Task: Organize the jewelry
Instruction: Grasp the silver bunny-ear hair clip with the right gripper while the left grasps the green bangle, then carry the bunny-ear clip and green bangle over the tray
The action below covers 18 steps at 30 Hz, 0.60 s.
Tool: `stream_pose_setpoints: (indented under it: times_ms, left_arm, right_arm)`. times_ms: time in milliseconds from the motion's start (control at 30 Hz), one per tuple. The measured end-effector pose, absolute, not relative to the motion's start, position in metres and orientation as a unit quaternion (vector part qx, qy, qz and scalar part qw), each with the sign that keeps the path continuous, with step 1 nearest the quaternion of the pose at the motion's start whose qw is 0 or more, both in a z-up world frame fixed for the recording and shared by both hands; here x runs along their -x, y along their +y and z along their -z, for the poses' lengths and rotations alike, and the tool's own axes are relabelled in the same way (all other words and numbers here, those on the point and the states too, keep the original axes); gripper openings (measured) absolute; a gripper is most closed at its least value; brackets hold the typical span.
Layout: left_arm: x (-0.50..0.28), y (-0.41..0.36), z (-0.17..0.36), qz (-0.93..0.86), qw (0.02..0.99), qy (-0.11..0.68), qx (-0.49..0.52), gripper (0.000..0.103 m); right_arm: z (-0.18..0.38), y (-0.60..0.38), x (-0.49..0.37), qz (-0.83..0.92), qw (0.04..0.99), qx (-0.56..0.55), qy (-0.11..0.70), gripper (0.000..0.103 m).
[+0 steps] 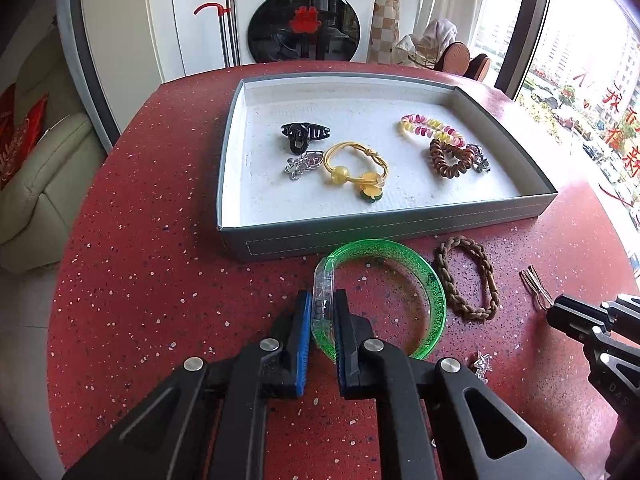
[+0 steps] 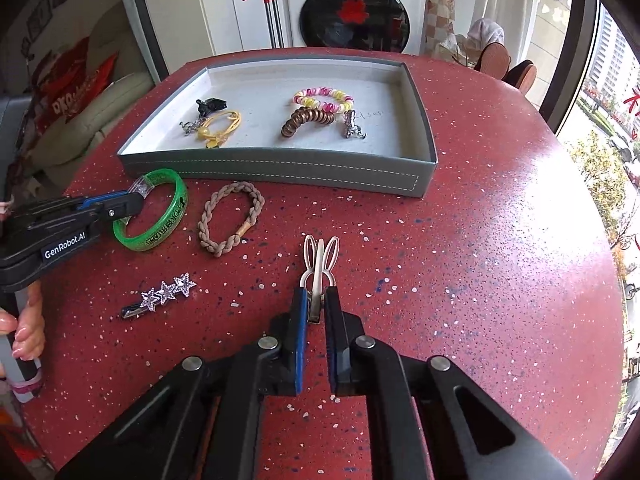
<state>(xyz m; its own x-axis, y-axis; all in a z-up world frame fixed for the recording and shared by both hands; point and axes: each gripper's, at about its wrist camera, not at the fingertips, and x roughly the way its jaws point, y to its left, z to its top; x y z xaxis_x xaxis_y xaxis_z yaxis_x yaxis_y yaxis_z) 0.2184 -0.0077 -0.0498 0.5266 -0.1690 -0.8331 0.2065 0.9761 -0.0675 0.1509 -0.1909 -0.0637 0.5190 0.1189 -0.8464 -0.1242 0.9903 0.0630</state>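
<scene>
A grey tray (image 1: 360,236) with a white lining holds a black claw clip (image 1: 304,134), a yellow beaded hair tie (image 1: 356,168), a pink-yellow spiral tie (image 1: 432,128), a brown spiral tie (image 1: 450,158) and silver clips. My left gripper (image 1: 323,308) is shut on the clear clasp of a green bangle (image 1: 424,280), which lies on the red table just in front of the tray; it also shows in the right wrist view (image 2: 168,216). My right gripper (image 2: 316,300) is shut on a silver rabbit-ear hair clip (image 2: 320,260) on the table.
A braided brown hair tie (image 2: 230,220) lies between the bangle and the rabbit clip. A star hair clip (image 2: 164,294) lies at the left front. The red speckled round table (image 2: 480,260) ends near a window on the right. A washing machine (image 1: 304,12) stands behind.
</scene>
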Motion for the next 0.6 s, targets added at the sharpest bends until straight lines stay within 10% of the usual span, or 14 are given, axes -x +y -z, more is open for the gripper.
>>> stream_pose_setpoints:
  times_ms: [600]
  left_arm:
    - [-0.211, 0.024, -0.007, 0.137, 0.891, 0.432, 0.014, 0.029]
  right_arm:
    - [0.003, -0.204, -0.151, -0.088, 0.890, -0.060, 0.443, 0.009]
